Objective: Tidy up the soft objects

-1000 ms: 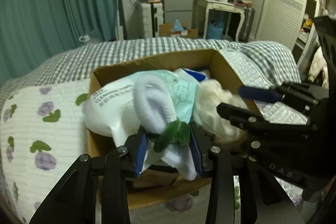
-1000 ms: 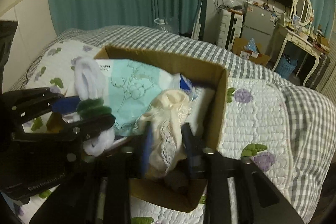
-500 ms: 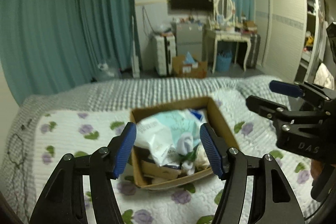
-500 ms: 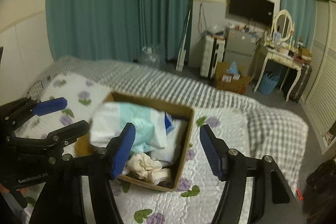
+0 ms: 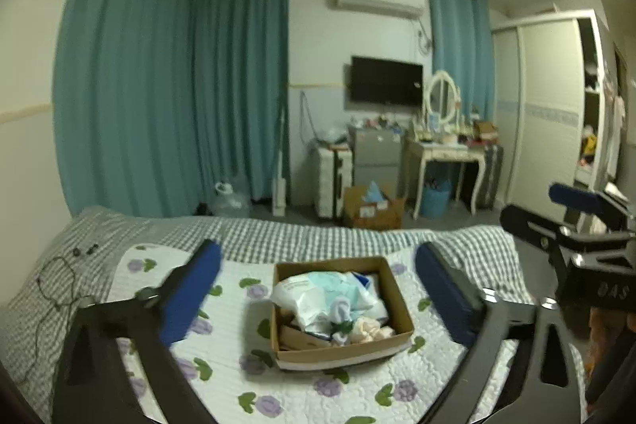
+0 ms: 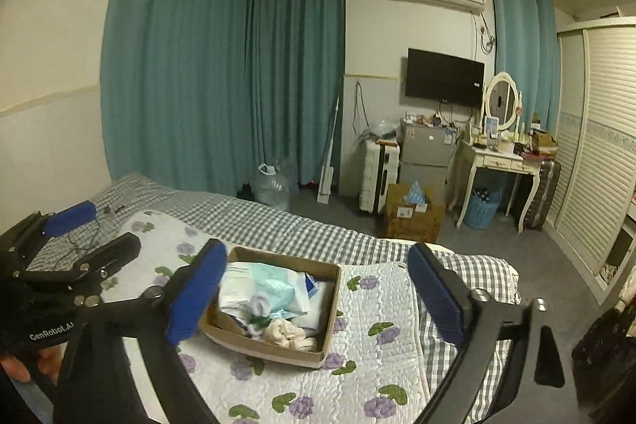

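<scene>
Both grippers hang above the bed [image 5: 278, 229], pointed slightly down at a cardboard box [image 5: 397, 299] sitting on the floral quilt [image 5: 310, 388]. Left gripper [image 5: 318, 291]: jaws opening, spread wide, nothing between the pads, box only framed behind them. Right gripper [image 6: 314, 297]: same, jaws opening wide and empty; it shows at the right edge of the left wrist view, and the left one shows at the left edge of the right wrist view. Soft objects are all in the box: a white and mint pack of cleansing towels [image 5: 318, 291] lies across the middle, a white sock with a green bit [image 5: 341, 316] lies at the front, a cream lacy cloth [image 5: 371, 328] sits in the front right corner, touching the sock. Some blue-edged item behind the pack, too small to tell. No loose soft item visible on the quilt around the box; a dark cable [image 5: 51, 289] lies on the checked sheet at far left, well apart. Step in hand, my read: release done, both hands clear of the box, task looks near its end or between items. Next move calls for finding any remaining soft thing, none in view here, or else tidying the pile, since the pack rides above the rim; that would need one gripper lowered straight into the box with jaws wide, pressing gently, as the contents are limp and will shift.
</scene>
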A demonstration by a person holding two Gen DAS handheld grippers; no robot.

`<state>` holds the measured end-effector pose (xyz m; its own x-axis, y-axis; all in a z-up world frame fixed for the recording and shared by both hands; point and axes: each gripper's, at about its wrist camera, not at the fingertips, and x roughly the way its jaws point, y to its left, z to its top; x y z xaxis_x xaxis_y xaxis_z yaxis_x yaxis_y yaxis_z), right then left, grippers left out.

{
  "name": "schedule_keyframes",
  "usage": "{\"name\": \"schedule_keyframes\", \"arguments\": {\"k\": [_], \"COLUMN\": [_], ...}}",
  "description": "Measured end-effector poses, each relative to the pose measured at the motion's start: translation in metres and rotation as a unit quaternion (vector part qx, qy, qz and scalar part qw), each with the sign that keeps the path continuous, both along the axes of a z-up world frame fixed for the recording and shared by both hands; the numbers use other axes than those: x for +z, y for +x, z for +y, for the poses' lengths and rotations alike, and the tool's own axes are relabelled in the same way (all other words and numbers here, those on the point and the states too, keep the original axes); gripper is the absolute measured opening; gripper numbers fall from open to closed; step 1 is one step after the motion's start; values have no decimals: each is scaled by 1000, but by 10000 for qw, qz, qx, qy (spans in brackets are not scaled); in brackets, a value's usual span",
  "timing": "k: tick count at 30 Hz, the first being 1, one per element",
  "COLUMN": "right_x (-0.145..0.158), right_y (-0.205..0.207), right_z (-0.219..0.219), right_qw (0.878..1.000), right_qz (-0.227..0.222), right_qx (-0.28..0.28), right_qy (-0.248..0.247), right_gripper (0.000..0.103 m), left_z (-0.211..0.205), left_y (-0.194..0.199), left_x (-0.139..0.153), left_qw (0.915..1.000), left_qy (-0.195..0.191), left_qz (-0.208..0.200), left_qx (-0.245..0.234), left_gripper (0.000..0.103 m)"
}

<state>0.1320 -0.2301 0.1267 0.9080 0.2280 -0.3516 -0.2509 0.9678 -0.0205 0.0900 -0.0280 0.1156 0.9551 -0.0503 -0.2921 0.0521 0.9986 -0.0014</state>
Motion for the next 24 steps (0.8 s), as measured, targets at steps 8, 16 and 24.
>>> {"name": "schedule_keyframes", "arguments": {"k": [8, 16, 24], "right_x": [-56, -131, -137], "right_y": [-22, 10, 10], "right_z": [-16, -13, -12], "right_qw": [9984, 9986, 9988], "right_qz": [-73, 410, 382], "right_qx": [-52, -282, -217], "right_qy": [557, 159, 202], "right_gripper": [103, 103, 103], "left_z": [6, 1, 3], "left_y": [-3, 8, 9], "left_x": [-56, -106, -116], "left_qw": [9992, 9979, 9973], "left_qy": [134, 335, 333], "left_qz": [112, 361, 516], "left_qx": [356, 412, 405], "left_gripper": [103, 103, 103]}}
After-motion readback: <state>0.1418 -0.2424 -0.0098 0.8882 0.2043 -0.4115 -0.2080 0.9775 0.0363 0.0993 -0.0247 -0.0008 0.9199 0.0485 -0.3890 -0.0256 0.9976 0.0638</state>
